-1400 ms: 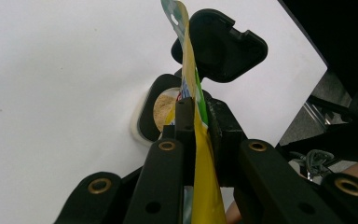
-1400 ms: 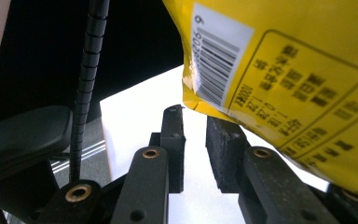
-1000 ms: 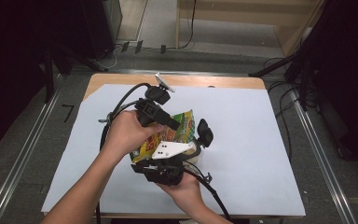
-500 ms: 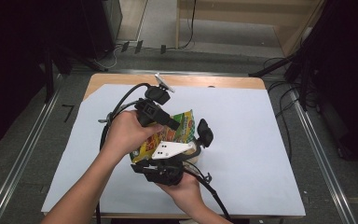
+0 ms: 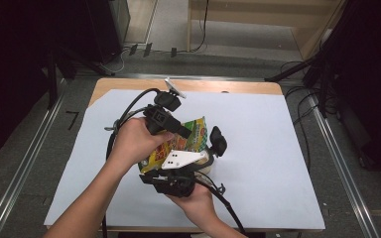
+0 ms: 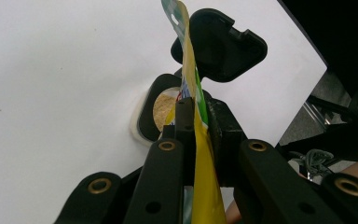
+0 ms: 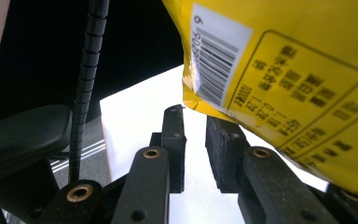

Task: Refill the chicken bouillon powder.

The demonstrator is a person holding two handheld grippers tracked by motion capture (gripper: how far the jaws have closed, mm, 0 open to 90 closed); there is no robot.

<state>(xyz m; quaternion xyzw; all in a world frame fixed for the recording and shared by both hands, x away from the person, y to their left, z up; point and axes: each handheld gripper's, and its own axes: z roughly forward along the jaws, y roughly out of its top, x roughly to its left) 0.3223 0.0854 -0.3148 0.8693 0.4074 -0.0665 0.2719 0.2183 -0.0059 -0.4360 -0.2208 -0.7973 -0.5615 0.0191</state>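
Note:
A yellow and green snack bag (image 5: 191, 138) is held up over the middle of the white sheet. My left gripper (image 5: 184, 132) comes in from the left and is shut on the bag's edge (image 6: 200, 154), which stands upright between its pads. Close below it, my right gripper (image 5: 172, 180) points up under the bag. Its jaws (image 7: 196, 135) stand a narrow gap apart with only white sheet showing between them. The bag's barcode side (image 7: 279, 84) hangs just above the right pad. A white bowl (image 6: 139, 135) with something tan inside sits beyond the bag, partly hidden.
The white sheet (image 5: 278, 163) covers a wooden table (image 5: 238, 87) inside a metal frame. Black cables (image 5: 129, 111) trail from both grippers. A black rounded part (image 5: 217, 141) stands right of the bag. Dark stands and cables lie on the floor around.

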